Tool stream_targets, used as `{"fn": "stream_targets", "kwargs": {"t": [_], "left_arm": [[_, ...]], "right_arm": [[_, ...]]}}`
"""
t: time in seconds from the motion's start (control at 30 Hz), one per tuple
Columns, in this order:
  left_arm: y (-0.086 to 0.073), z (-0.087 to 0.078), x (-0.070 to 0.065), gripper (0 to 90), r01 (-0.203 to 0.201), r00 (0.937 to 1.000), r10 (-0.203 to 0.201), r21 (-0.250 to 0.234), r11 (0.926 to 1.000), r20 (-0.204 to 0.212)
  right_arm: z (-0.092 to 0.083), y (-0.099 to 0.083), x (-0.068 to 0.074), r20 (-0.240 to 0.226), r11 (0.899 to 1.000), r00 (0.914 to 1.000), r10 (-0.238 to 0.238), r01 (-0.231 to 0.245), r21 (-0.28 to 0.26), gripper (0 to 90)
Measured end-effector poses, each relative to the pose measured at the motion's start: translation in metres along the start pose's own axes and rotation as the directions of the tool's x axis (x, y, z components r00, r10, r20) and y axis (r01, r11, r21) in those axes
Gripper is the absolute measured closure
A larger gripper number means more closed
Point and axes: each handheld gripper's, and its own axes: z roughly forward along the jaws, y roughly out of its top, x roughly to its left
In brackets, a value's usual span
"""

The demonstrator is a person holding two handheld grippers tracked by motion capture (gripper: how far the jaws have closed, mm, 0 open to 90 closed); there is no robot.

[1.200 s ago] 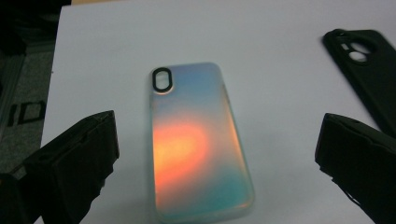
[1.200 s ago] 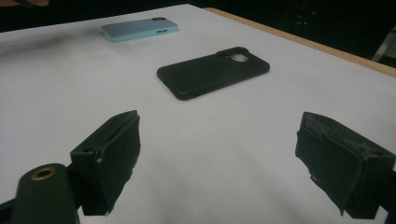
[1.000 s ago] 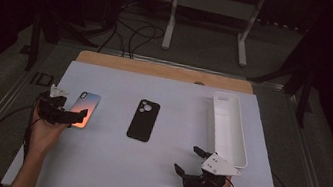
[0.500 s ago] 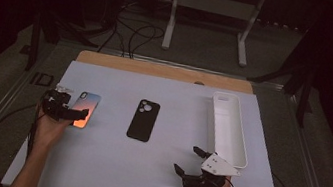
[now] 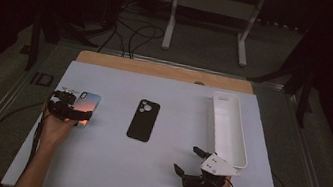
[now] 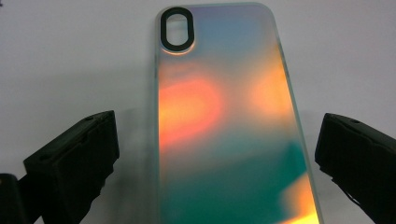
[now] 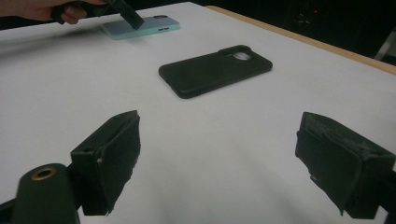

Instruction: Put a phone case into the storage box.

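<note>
Dim high view with black surroundings – gripper views brighter, soft-focused, near fingers [image 7: 109,161] blurred

Iridescent orange-teal phone case [image 6: 233,126], flat, back up, w/ oval camera cutout, on white table's left side.

Dim room; white table [image 5: 107,165] stood lit, wooden edge [image 5: 163,70] behind, metal stand [image 5: 211,9] and cables [image 5: 133,32] on grey floor [image 5: 325,164].

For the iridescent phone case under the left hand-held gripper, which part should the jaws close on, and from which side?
Probably the two long edges of the iridescent phone case, near its lower half, coming straight down from above. It lies flat on the white table, and the left hand-held gripper already has its open jaws on either side of the case's narrow width.
</note>
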Motion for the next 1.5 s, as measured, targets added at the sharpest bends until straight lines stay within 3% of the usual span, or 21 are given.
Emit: {"fn": "stream_targets", "kwargs": {"t": [0.23,0.53,0.83,1.0,1.3,1.5], "left_arm": [[-0.001,0.009,-0.002,0.1,0.002,1.0000,-0.002,0.038,0.9993,-0.007],[0.000,0.008,-0.006,3.2,-0.001,0.9993,0.003,0.062,0.9981,-0.037],[0.003,0.007,-0.007,5.7,0.007,0.9992,-0.004,0.085,0.9964,-0.040],[0.002,0.004,-0.009,15.6,-0.001,0.9994,0.004,0.073,0.9973,-0.034],[0.000,0.004,-0.010,16.4,0.008,0.9990,-0.006,0.045,0.9990,-0.045],[0.000,0.000,-0.014,16.6,0.028,0.9978,-0.029,-0.021,0.9994,-0.060]], "right_arm": [[0.000,0.000,0.001,-0.001,1.000,1.0000,-0.003,0.003,0.001,14.0],[0.000,0.000,0.002,-0.002,1.000,1.0000,-0.002,0.002,0.003,14.0],[0.001,0.000,0.003,-0.003,1.000,1.0000,-0.004,0.004,0.006,14.1],[0.002,0.000,0.003,-0.003,1.000,0.9999,-0.011,0.011,0.007,14.1],[0.002,0.000,0.002,-0.001,1.000,1.0000,-0.001,0.001,0.016,14.2],[0.002,0.000,0.001,0.006,1.000,1.0000,0.003,-0.003,0.020,14.2]]}}
